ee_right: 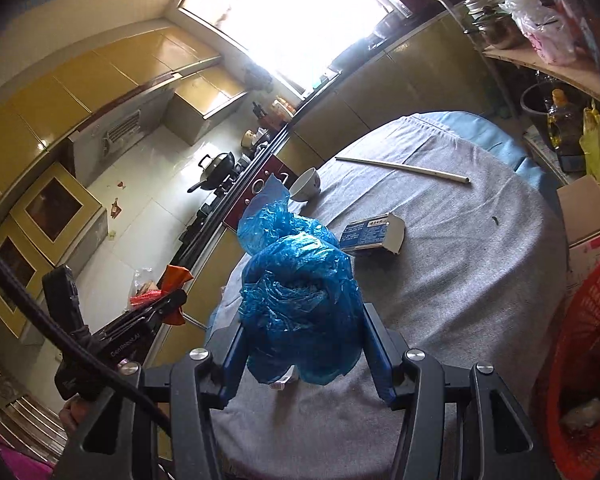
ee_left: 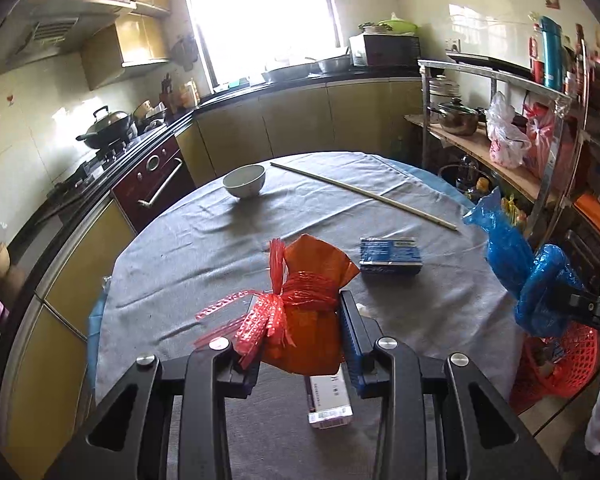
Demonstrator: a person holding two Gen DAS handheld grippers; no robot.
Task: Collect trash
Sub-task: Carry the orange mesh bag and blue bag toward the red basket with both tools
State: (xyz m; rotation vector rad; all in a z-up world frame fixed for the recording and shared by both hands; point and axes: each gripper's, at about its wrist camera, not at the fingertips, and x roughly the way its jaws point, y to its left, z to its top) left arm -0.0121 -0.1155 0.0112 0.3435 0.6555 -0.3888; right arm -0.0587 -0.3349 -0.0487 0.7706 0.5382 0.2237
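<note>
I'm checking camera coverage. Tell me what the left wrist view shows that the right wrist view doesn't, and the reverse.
Only the left wrist view: the white box lying on the cloth under the left gripper, and the microwave.

Only the right wrist view: the cardboard box beside the table.

Both: the orange packet, the blue plastic bag in the right gripper, blue box, bowl, stick, red basket.
</note>
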